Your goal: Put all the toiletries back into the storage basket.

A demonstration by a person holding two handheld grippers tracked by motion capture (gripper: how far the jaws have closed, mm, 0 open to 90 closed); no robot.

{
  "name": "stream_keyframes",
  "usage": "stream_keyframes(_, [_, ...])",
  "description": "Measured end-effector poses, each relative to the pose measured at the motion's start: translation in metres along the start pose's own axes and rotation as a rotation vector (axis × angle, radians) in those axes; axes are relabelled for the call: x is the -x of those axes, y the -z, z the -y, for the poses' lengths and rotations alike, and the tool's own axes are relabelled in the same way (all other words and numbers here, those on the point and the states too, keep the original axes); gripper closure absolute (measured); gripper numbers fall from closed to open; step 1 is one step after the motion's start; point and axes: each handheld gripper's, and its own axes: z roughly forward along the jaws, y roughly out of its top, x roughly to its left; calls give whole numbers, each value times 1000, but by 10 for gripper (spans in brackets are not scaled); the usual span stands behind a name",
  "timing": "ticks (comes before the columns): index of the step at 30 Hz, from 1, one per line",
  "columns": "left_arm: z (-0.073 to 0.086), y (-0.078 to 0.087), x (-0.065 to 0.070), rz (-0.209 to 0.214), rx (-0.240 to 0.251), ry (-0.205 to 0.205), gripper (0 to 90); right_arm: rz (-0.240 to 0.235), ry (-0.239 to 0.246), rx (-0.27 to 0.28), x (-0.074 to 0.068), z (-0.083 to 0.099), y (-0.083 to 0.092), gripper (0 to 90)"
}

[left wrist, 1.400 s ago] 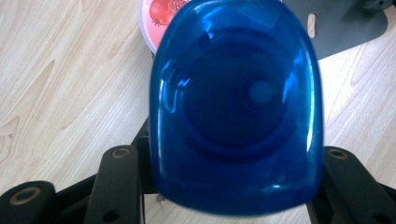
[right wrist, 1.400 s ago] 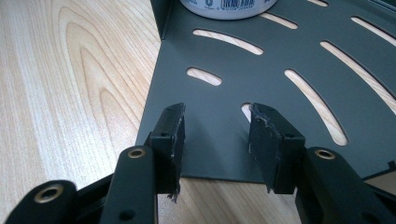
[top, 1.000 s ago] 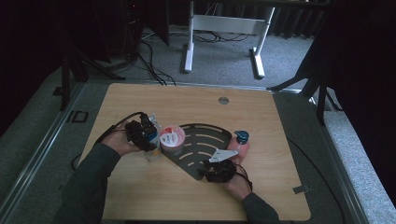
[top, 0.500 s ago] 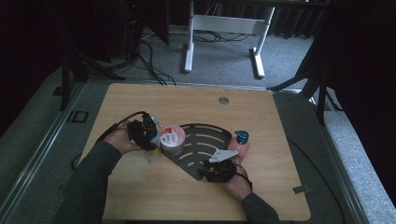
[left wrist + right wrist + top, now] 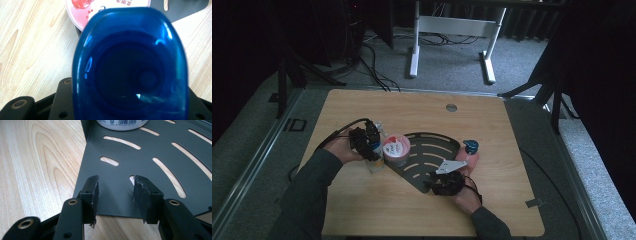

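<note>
Fingers of left gripper (image 5: 373, 145) grip blue cup (image 5: 130, 62), unmoved; right gripper (image 5: 115, 192) open, same.

Three cameras: one fixed overhead, and one riding on each handheld gripper.

The high view looks forward and down from the person's side, far enough back to take in the whole wooden table (image 5: 492, 130) and the floor beyond. The left gripper view sits very close behind a blue translucent cup (image 5: 130, 65), facing a pink-lidded tub (image 5: 105, 7) just past it. The right gripper view looks low and close along its two black fingers (image 5: 91, 192) across the dark slotted plate (image 5: 150, 147). All three views share that plate and the tub.
</note>
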Motion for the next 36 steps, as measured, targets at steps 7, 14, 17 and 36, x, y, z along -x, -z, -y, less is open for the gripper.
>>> stream_keyframes(7, [0,0,0,4,1,1,532,0,0,1,0,0,0,550])
stream_keyframes(14, [0,1,1,3,-1,-5,542,0,0,1,0,0,0,551])
stream_keyframes(17, [0,1,2,-4,-3,-13,545,0,0,1,0,0,0,551])
stream_keyframes(36, [1,2,9,-26,-10,-23,556,-2,0,1,0,0,0,552])
